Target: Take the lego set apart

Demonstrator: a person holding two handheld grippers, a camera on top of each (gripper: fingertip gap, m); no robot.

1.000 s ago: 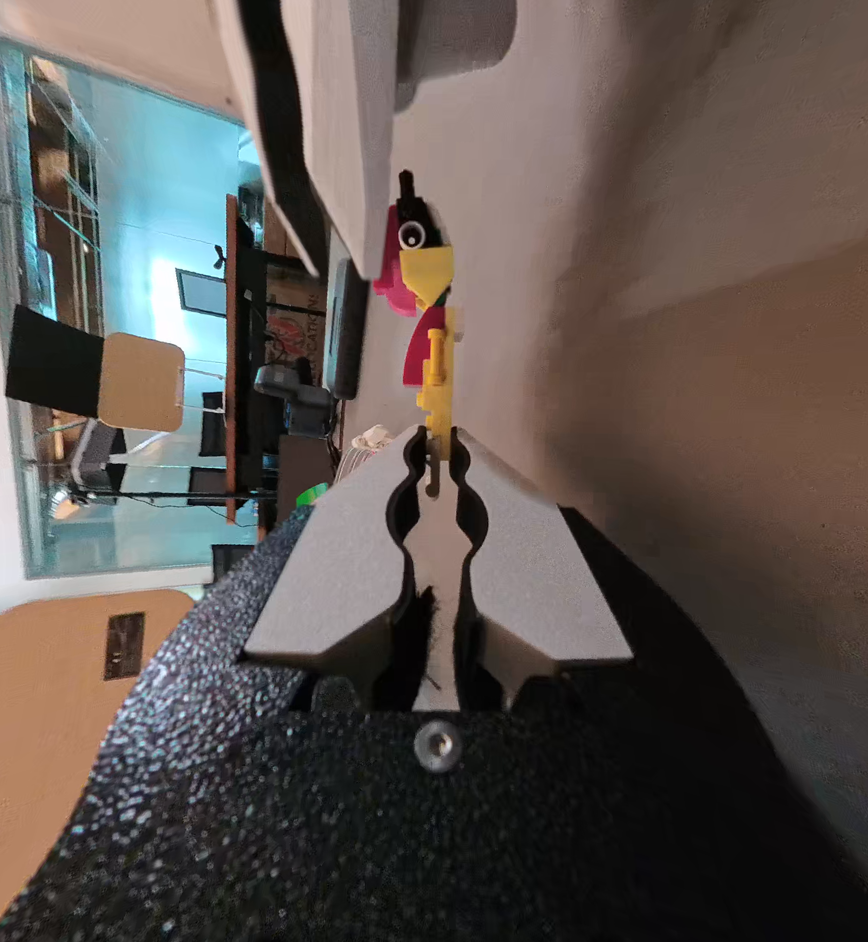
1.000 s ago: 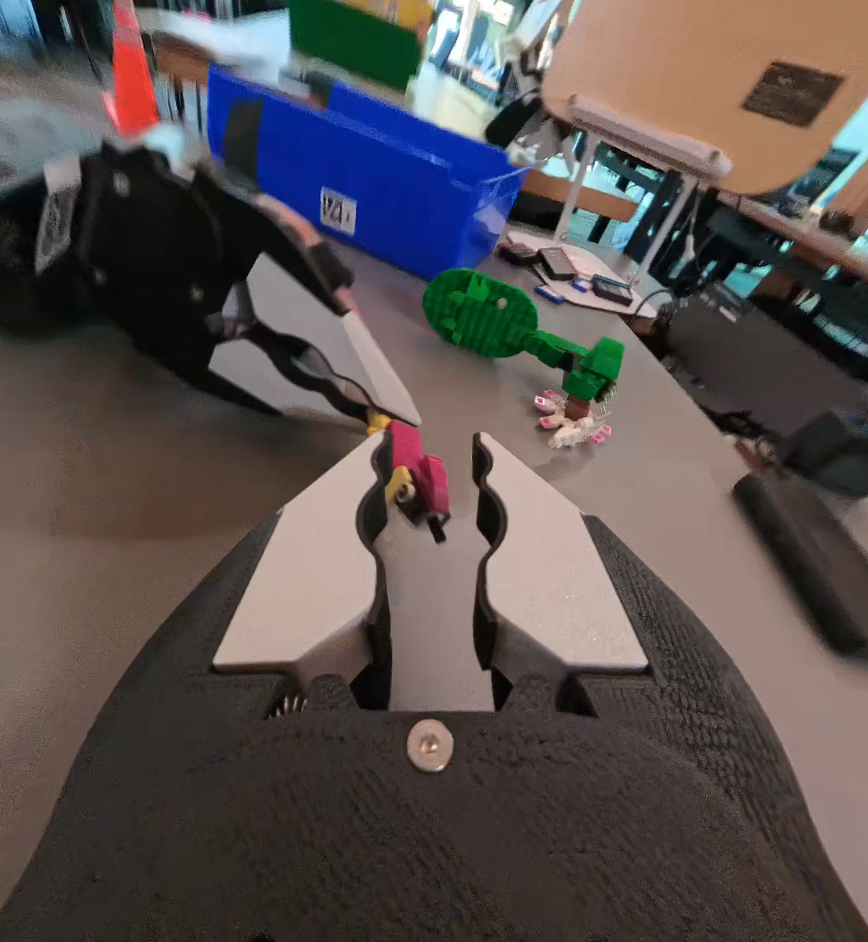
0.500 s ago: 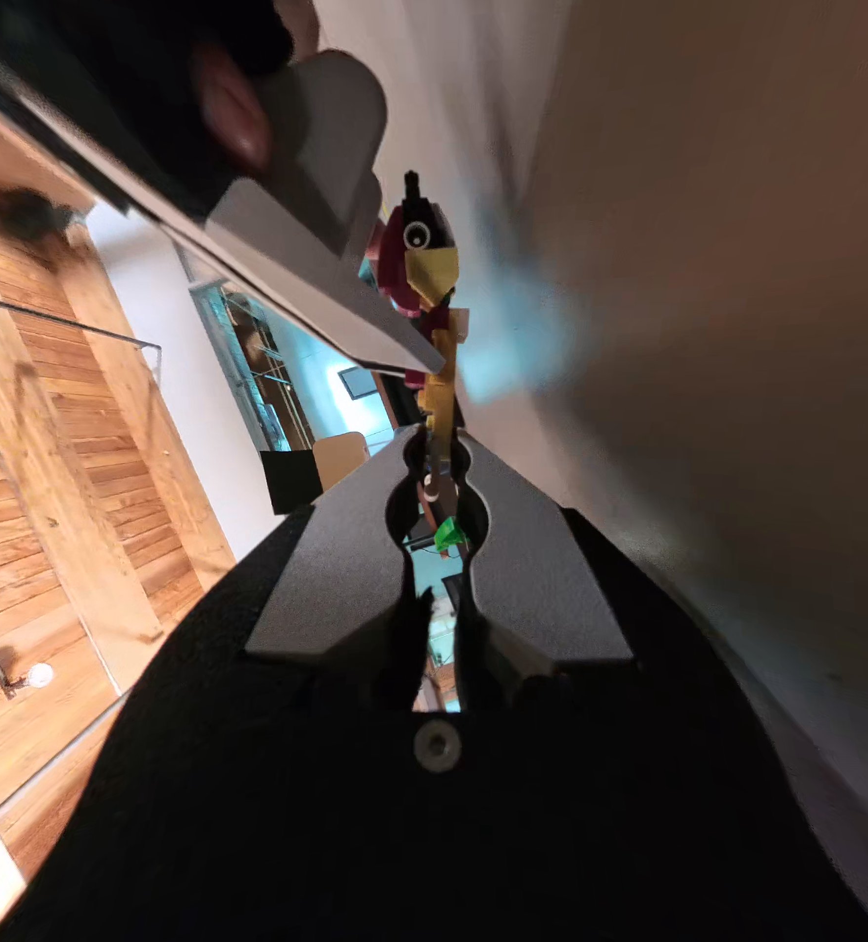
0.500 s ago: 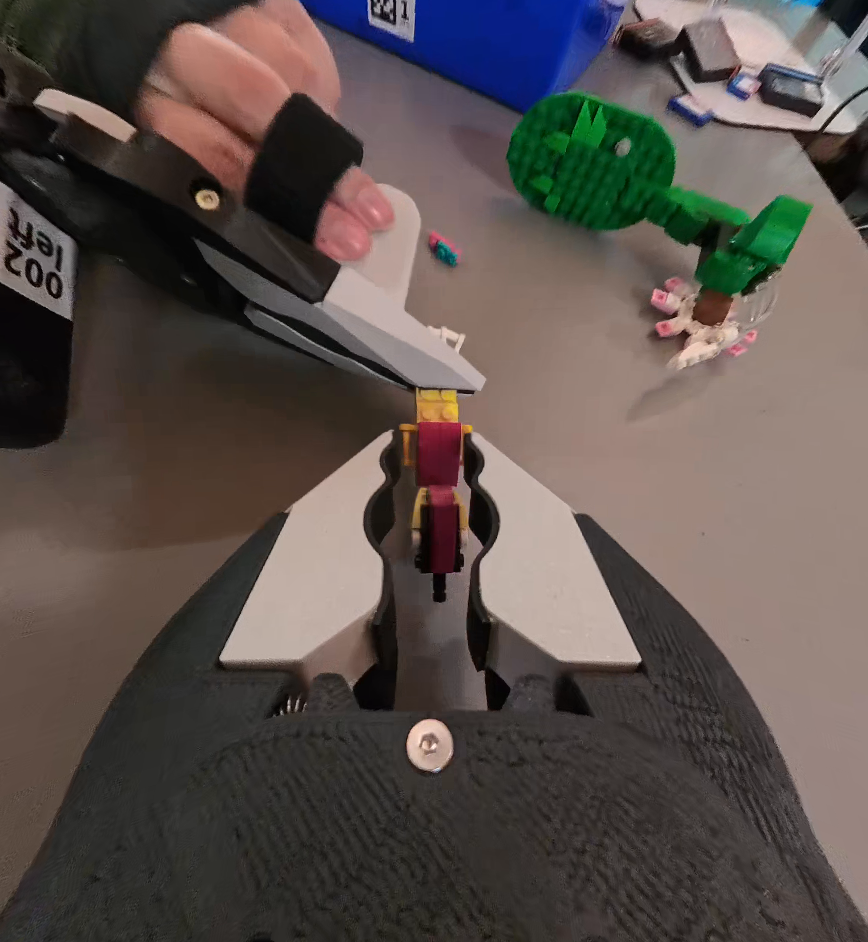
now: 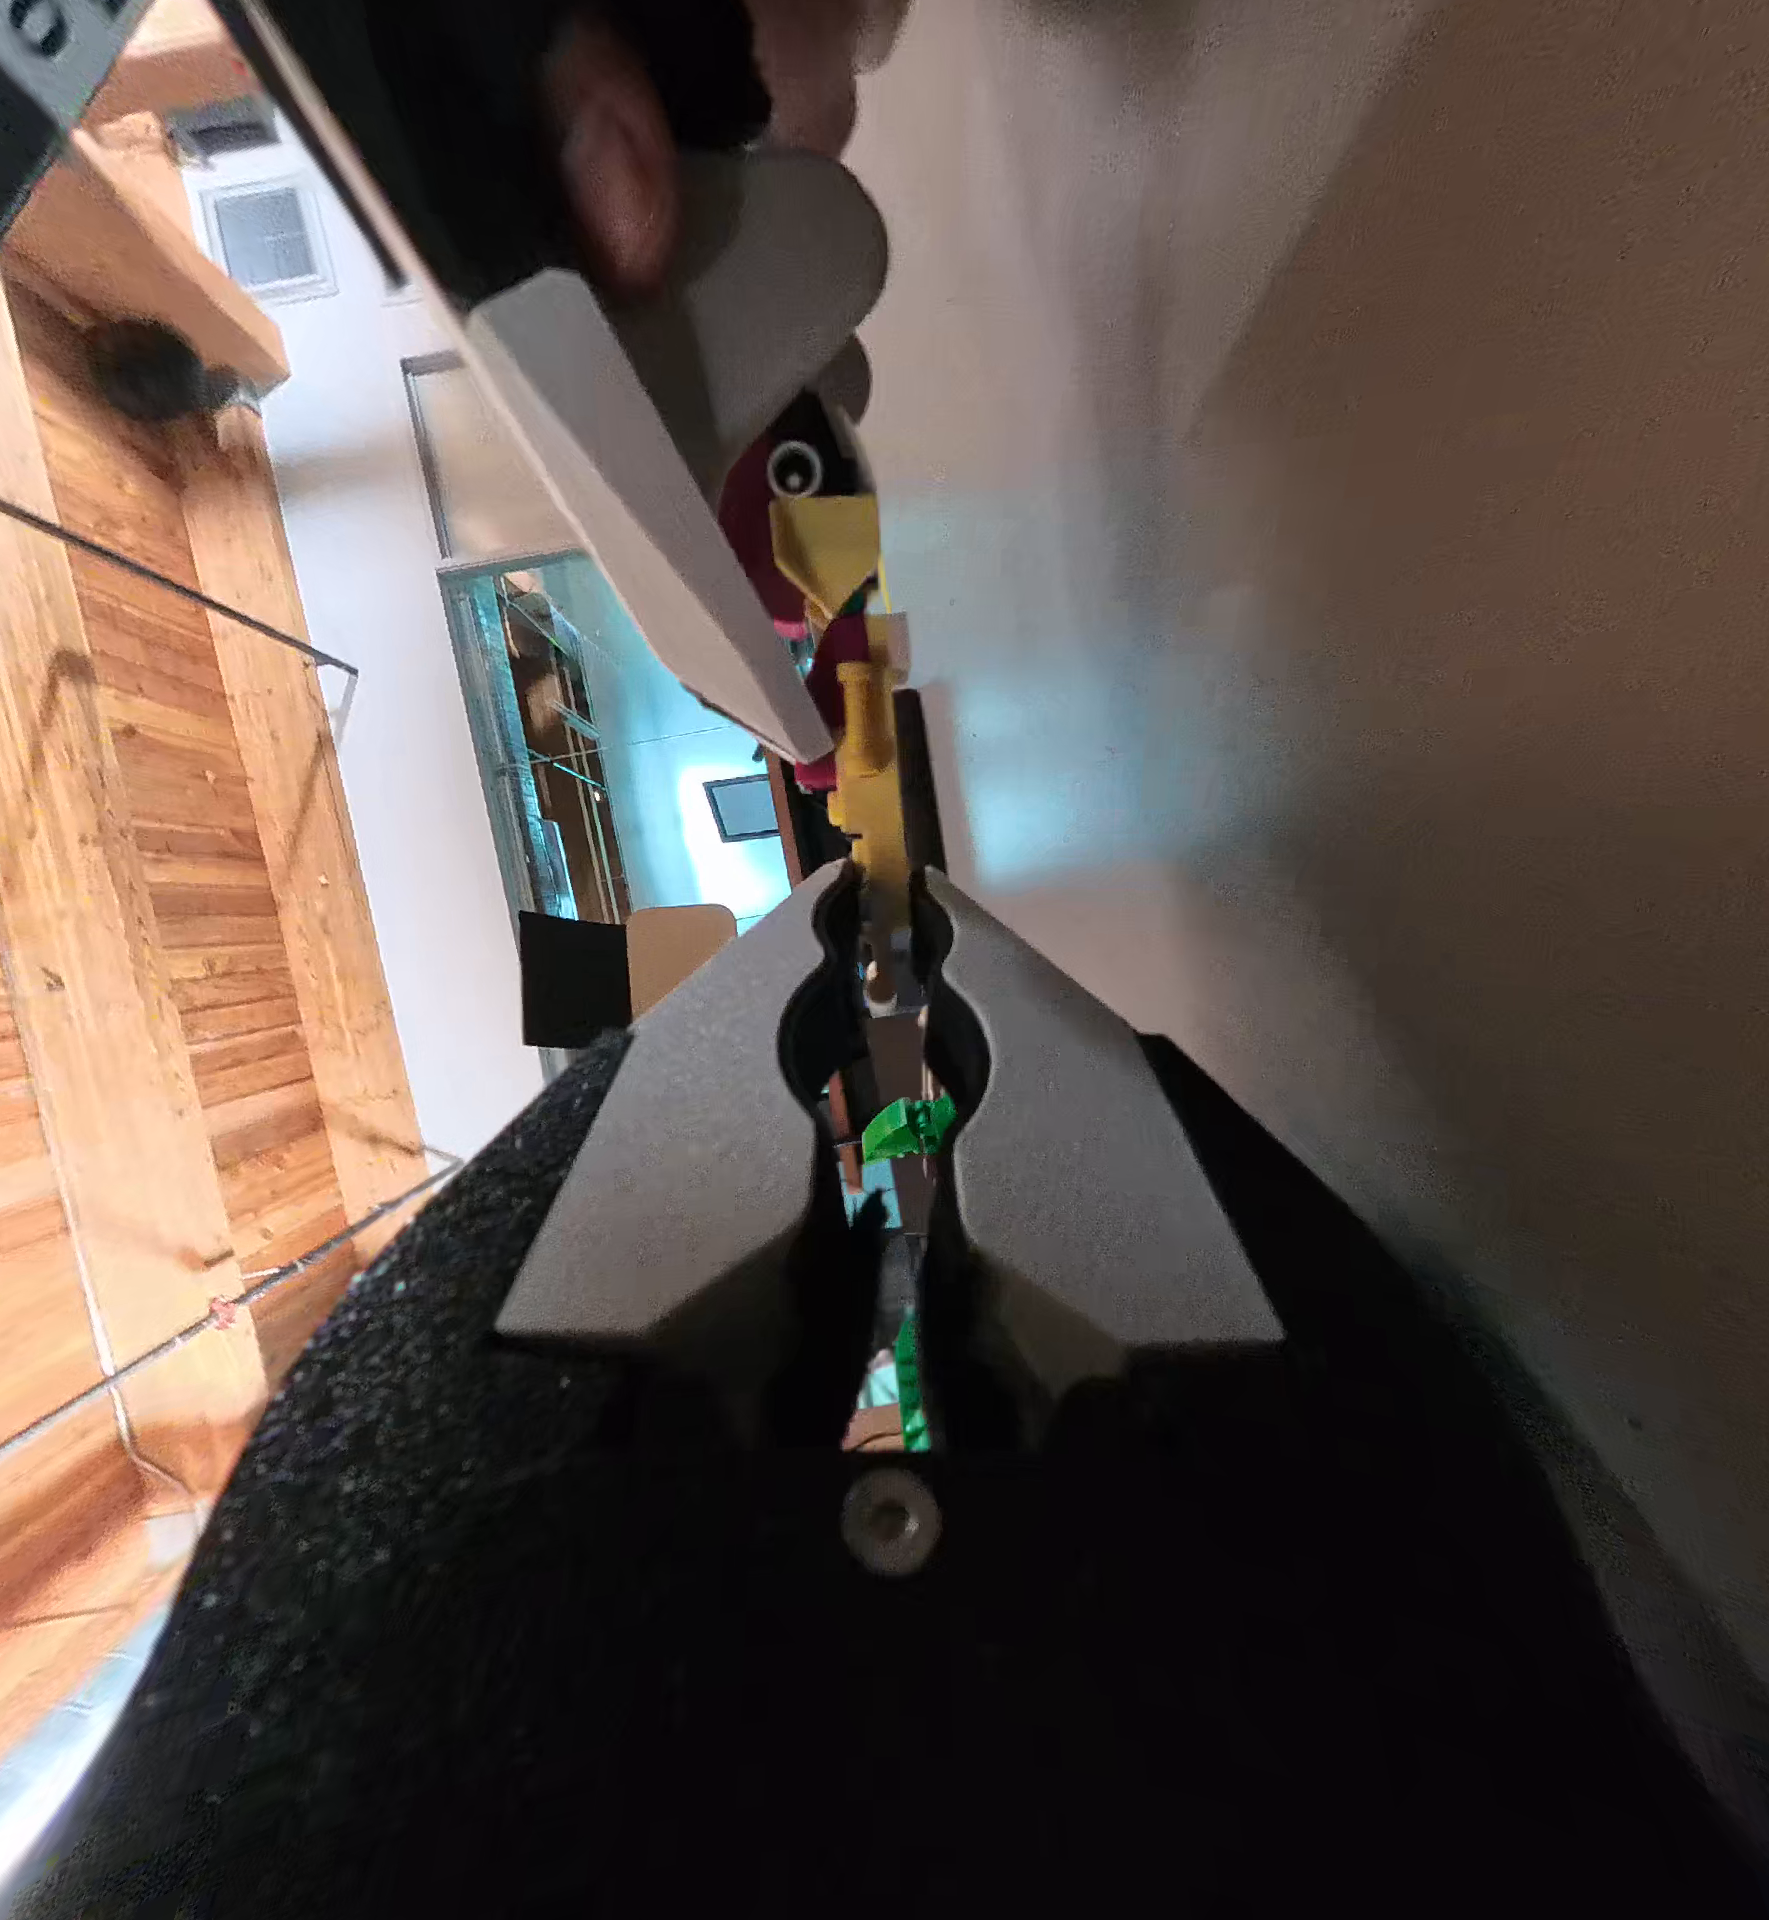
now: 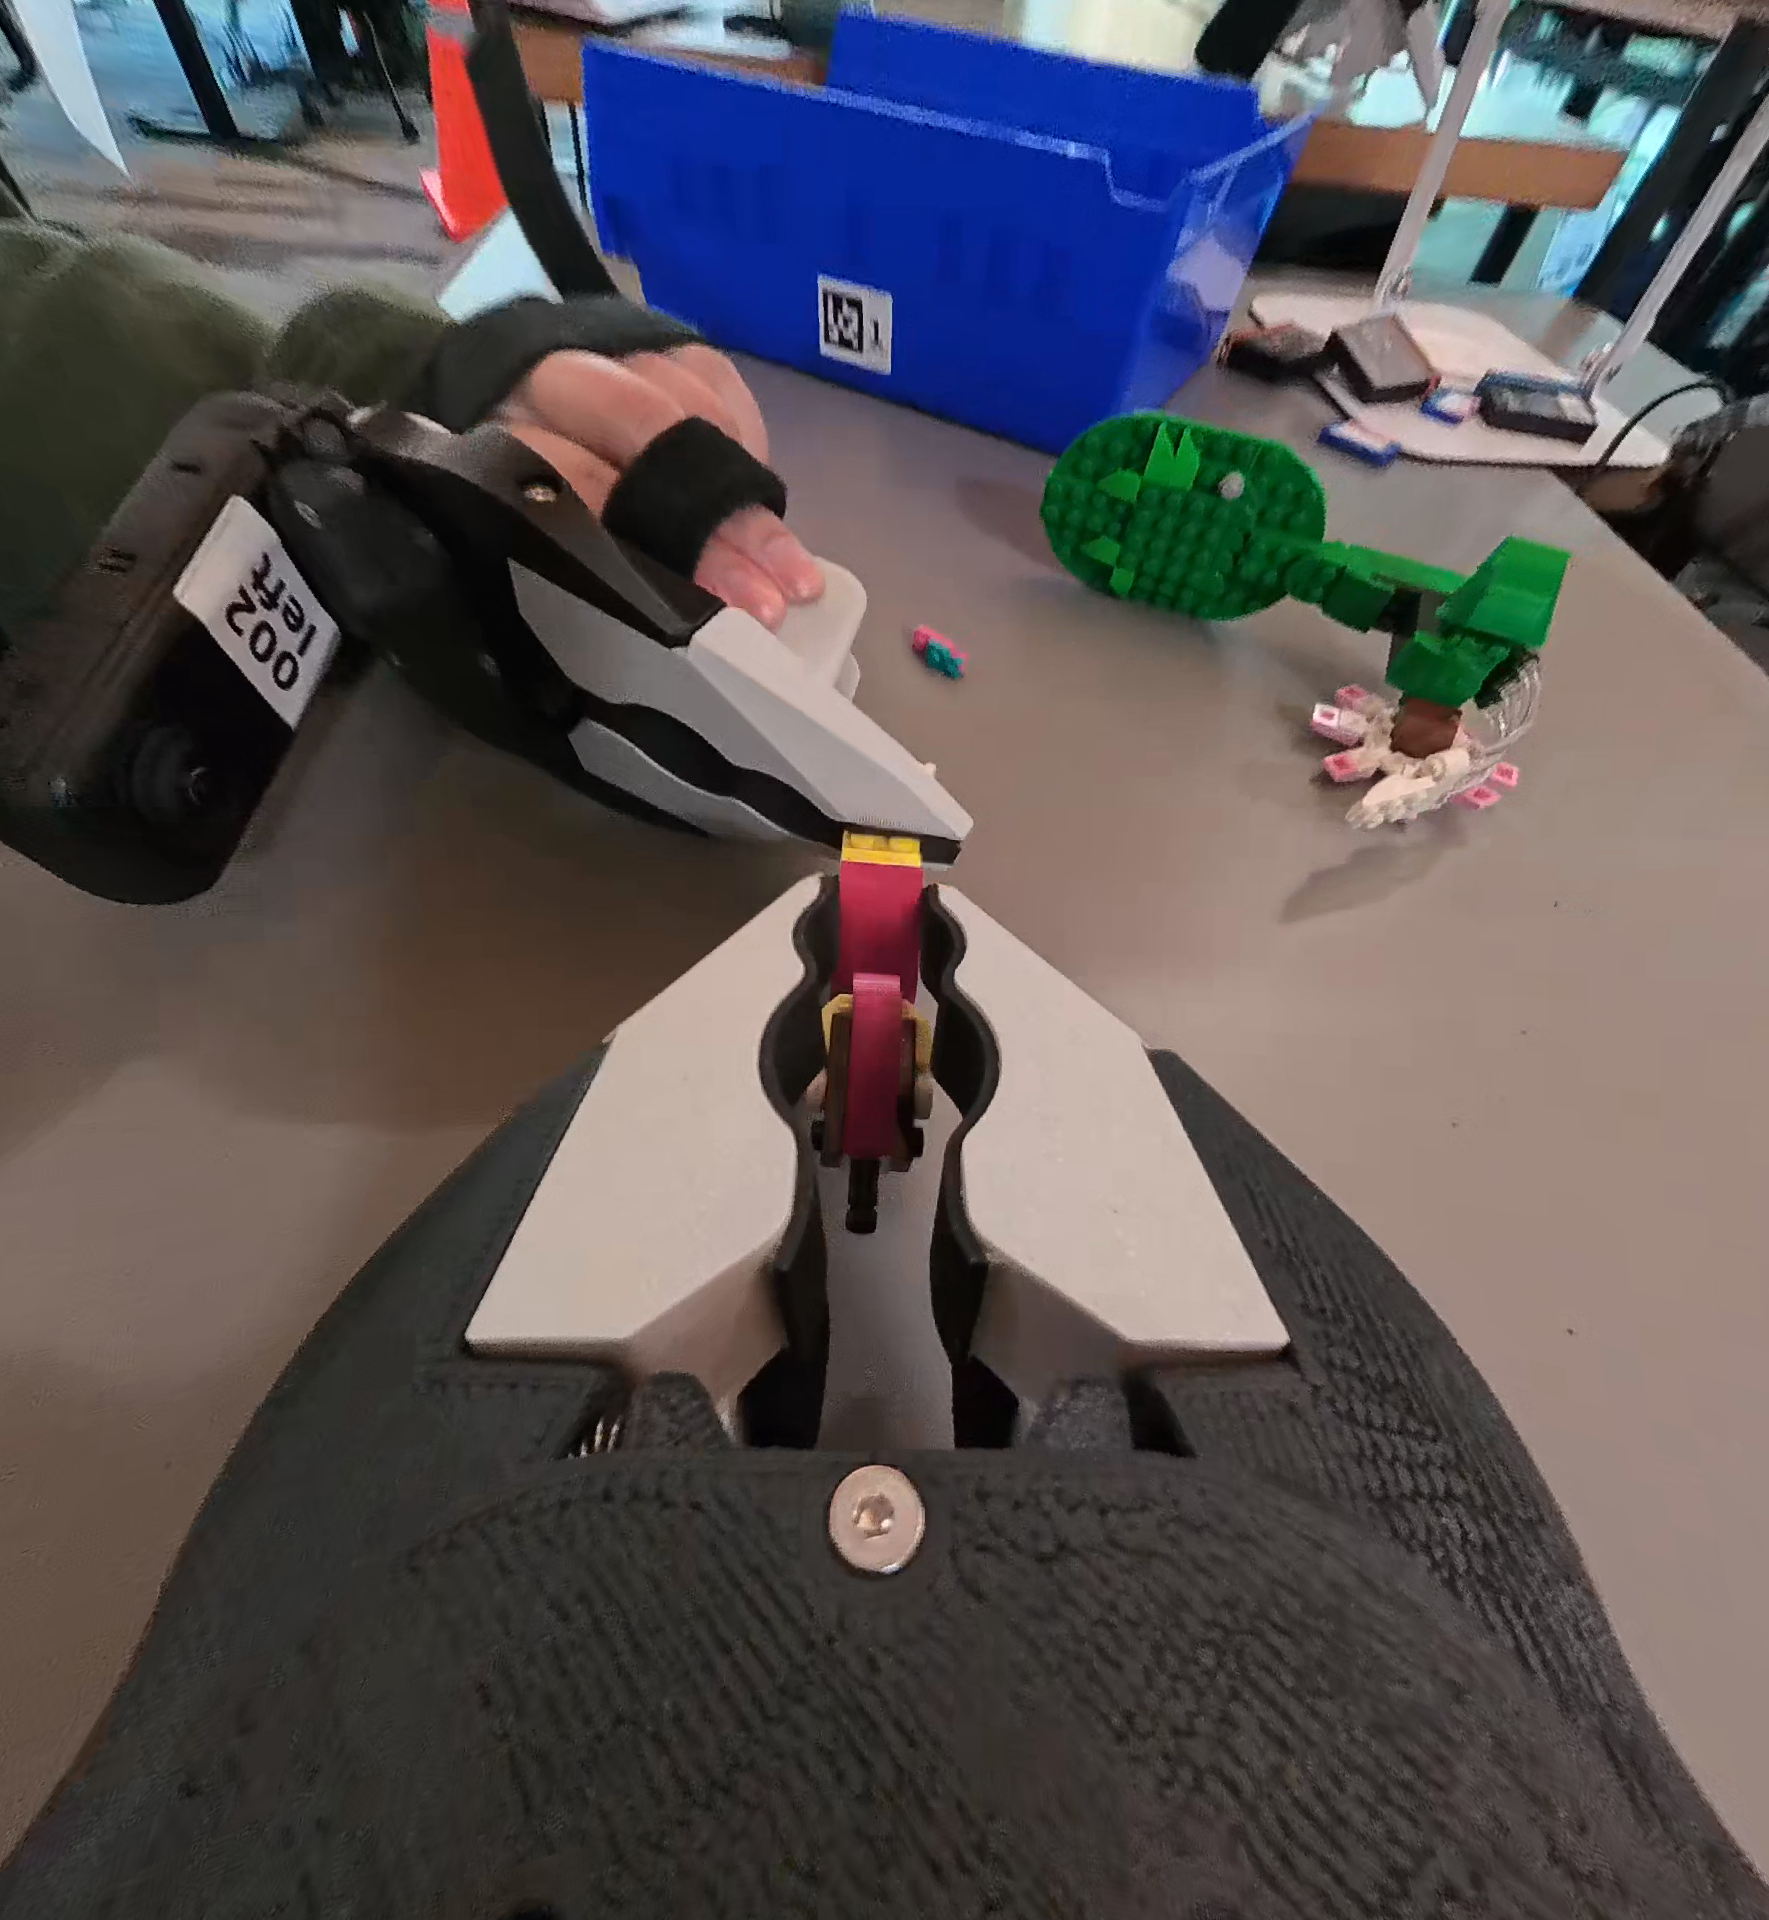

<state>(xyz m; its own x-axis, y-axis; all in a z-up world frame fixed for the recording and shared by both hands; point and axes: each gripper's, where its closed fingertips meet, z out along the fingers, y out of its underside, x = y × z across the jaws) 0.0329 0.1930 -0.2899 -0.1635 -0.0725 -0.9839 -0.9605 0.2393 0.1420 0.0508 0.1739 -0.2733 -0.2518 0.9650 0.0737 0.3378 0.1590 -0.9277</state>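
Observation:
A small lego bird (image 6: pixel 875 966), magenta with yellow and black parts, is held in the air between both grippers above the grey table (image 6: pixel 1431 1091). My right gripper (image 6: pixel 878 899) is shut on its magenta body, and the head lies between my fingers. My left gripper (image 6: pixel 906 836) comes in from the left, held by a gloved hand, and its tips pinch the bird's yellow end piece (image 6: pixel 880 844). In the left wrist view my left gripper (image 5: pixel 885 883) is shut on that yellow piece (image 5: pixel 875 800). The bird's eye (image 5: pixel 792 468) shows beside a right gripper finger (image 5: pixel 651 499).
A green lego plate with a green tree (image 6: pixel 1186 520) lies on the table at the back right, beside pink and white loose pieces (image 6: pixel 1410 769). A small pink and teal piece (image 6: pixel 939 652) lies behind the left gripper. A blue bin (image 6: pixel 911 239) stands at the back. Less than 4 cm separates the two grippers' tips.
My right gripper has gone from open around the bird to shut on its magenta body. The bird now points straight along my right fingers. My left gripper stayed shut on the yellow end.

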